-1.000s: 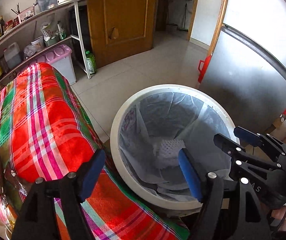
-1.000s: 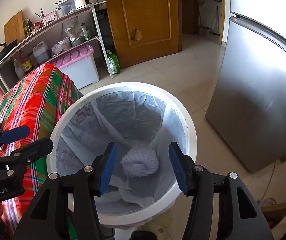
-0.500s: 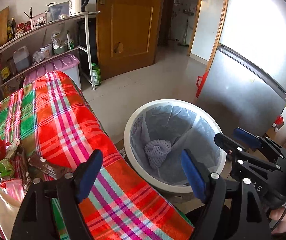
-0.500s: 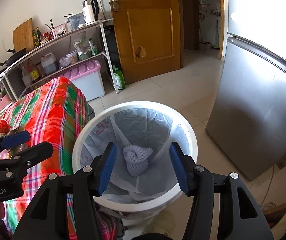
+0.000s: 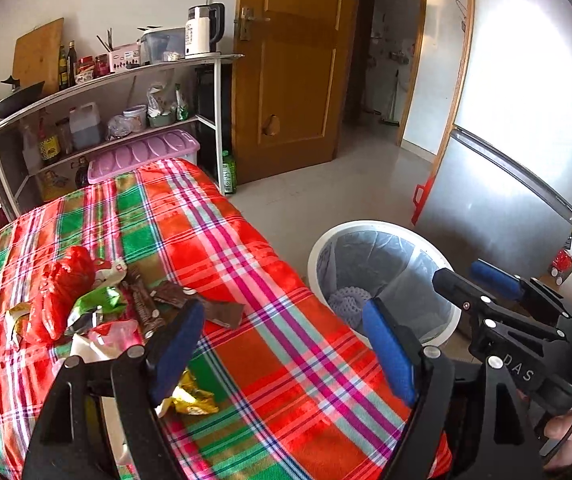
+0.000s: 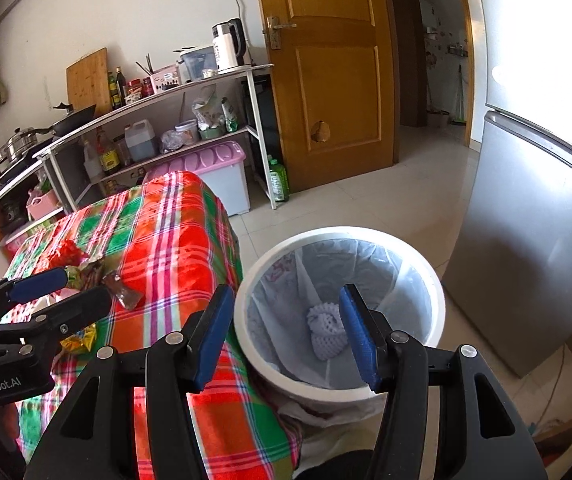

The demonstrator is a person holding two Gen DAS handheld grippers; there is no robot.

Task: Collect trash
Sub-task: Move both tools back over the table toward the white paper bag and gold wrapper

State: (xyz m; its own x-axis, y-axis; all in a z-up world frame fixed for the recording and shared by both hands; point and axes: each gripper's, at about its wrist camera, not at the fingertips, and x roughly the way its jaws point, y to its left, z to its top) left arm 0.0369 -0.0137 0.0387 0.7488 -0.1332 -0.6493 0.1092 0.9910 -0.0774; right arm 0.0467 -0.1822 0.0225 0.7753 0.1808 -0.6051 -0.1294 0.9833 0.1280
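**Resetting between drops: both grippers empty, next wrapper not yet picked**

Left wrist view:
- Left gripper (image 5: pixel 282 344) is released, jaws spread wide, nothing between them. It hangs over the plaid tablecloth (image 5: pixel 298 380), lower centre of frame.
- Trash pile (image 5: pixel 98 308) sits at left centre on the cloth: red bag (image 5: pixel 58 292), green wrapper (image 5: pixel 94 302), brown wrappers (image 5: pixel 214 310). A gold foil wrapper (image 5: pixel 190 398) lies lower left, just beside the left finger.
- Trash bin (image 5: pixel 382 226) stands right of centre on the floor, lined with a grey bag; a white foam net (image 5: pixel 348 300) lies inside it.
- Right gripper (image 5: pixel 474 280) shows at right edge, open.

Right wrist view:
- Right gripper (image 6: pixel 284 336) is released and empty, hanging at lower centre, partly over the bin rim (image 6: pixel 338 232).
- Foam net (image 6: pixel 326 332) is the only item I can make out in the bin liner.
- Pile remains on the table at left centre.

Judgement: one piece is binned and the bulk is left. Next move calls for swinging a gripper toward frame left, lowering onto a wrapper (gold foil is nearest) and closing. Thin flat wrappers may slip.
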